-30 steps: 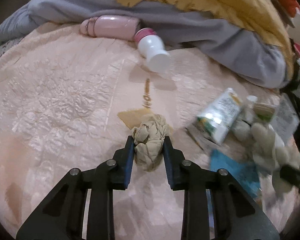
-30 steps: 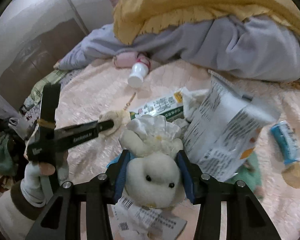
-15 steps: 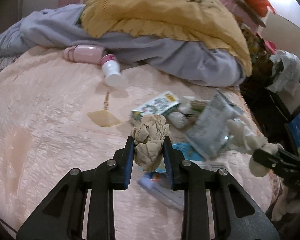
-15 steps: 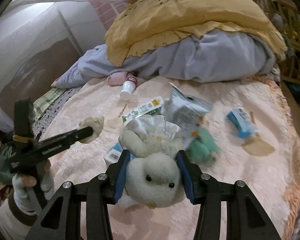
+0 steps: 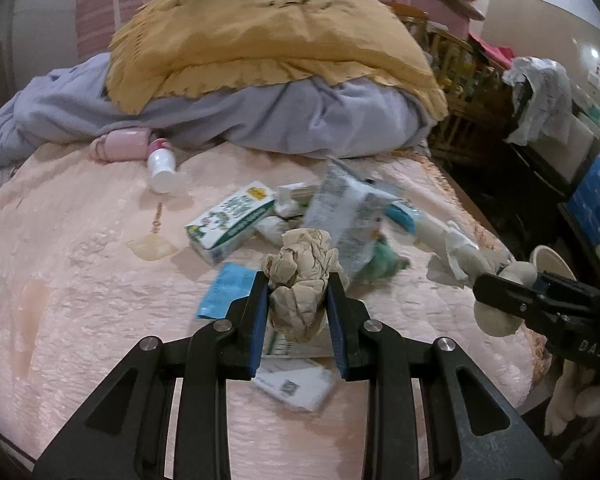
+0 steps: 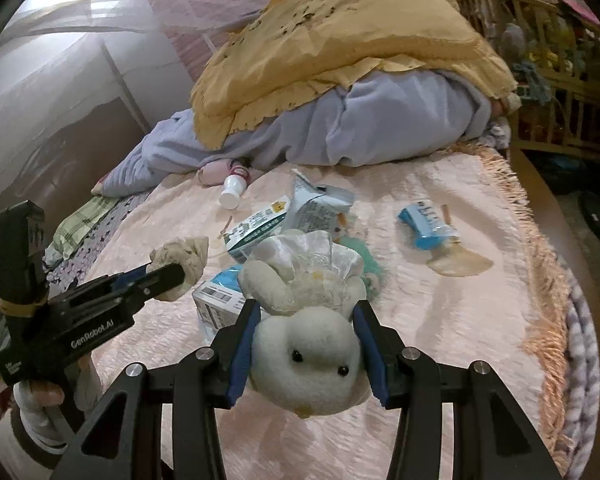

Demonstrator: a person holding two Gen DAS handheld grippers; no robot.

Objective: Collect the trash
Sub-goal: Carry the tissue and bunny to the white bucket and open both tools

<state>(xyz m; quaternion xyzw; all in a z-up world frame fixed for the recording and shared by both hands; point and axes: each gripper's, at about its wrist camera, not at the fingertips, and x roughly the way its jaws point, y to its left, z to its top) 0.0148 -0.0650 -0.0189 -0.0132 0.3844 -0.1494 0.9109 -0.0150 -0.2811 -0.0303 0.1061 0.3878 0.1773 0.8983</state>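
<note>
My left gripper (image 5: 298, 300) is shut on a crumpled beige paper ball (image 5: 300, 276) and holds it above the pink bedspread (image 5: 80, 280); it also shows in the right wrist view (image 6: 180, 258). My right gripper (image 6: 306, 344) is shut on a white plush toy (image 6: 308, 356) with a frilly dress, held above the bed; the toy also shows at the right of the left wrist view (image 5: 496, 312). On the bed lie a green-and-white carton (image 5: 232, 220), a silver snack bag (image 5: 348, 216), a blue wrapper (image 5: 230, 288) and a white bottle (image 5: 162, 166).
A yellow blanket (image 5: 268, 36) on a grey quilt (image 5: 300, 120) fills the far end of the bed. A blue packet (image 6: 428, 224) lies near a stain (image 6: 460, 264). The fringed bed edge (image 6: 548, 312) is at right; dark furniture (image 5: 548, 152) stands beyond.
Both grippers have pulled back and risen from the bed with their loads, so the trash pile looks smaller and farther. The left gripper has swung to the right.
</note>
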